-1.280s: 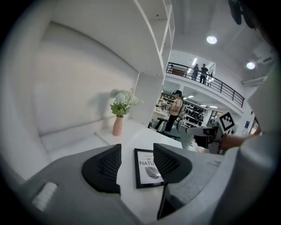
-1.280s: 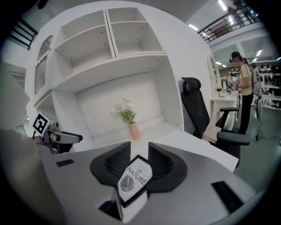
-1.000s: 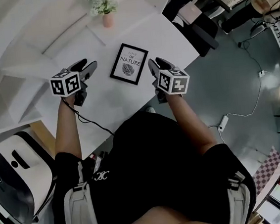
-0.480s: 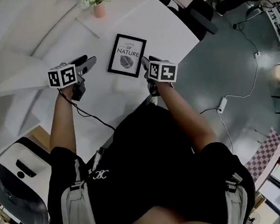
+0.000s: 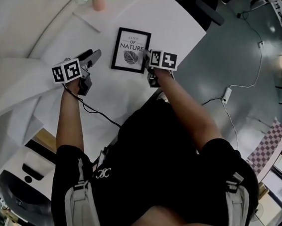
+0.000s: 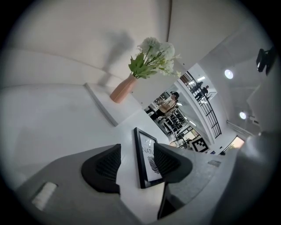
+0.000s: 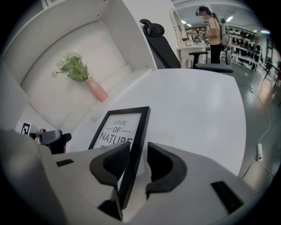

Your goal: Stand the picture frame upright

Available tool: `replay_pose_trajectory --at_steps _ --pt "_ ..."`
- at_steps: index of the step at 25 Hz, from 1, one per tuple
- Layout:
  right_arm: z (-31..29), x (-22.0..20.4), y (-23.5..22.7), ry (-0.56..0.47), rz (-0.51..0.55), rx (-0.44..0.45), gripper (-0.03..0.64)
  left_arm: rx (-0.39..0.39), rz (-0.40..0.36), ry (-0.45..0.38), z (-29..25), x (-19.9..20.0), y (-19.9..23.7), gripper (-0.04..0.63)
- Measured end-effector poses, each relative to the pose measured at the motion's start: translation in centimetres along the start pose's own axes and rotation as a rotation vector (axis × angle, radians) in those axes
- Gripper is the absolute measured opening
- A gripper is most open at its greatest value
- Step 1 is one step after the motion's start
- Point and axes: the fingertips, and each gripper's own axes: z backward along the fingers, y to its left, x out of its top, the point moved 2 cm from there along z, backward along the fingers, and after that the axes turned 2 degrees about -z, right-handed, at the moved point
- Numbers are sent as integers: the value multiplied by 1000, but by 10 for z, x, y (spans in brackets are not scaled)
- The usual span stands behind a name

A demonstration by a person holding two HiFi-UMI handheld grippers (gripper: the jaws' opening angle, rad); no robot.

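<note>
Along the frame (image 5: pixel 131 50), our right gripper (image 7: pixel 138 165) straddles its edge, jaws unclosed; left gripper (image 6: pixel 136 165) gapes empty; a shallow bite could slip.

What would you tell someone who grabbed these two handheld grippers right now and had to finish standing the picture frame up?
Left gripper: jaws apart, empty, short of the picture frame's left edge and pointing at it.
Right gripper: jaws apart, straddling the frame's right edge, not yet closed on it.
Frame: lying flat, face up on the white table; vase of flowers beyond it.
Done: right gripper lined up on the edge.
Left: close the right jaws, tip the frame upright, probably steadying it with the left gripper.
</note>
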Motion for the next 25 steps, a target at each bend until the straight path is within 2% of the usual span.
replay_pose_trajectory --at_steps 2,6,9,13,17,21,25 --pt "-5 -2 0 18 -15 -3 118 4 9 -7 -3 1 4 231" --pt "-8 -2 5 84 91 -74 110 1 17 10 -4 -3 9 231" --pt "-10 -1 7 110 107 -82 94 -3 20 33 -7 -6 11 232" --pt "-9 1 4 134 95 -39 92 -36 54 46 -14 -11 7 231" --pt "-10 2 2 138 54 65 81 -68 89 63 -19 -14 3 230" --pt "-9 0 3 141 74 112 78 -107 136 85 -27 -20 -3 230" --pt "-8 -1 2 143 22 167 75 -131 154 120 -35 -27 -10 230"
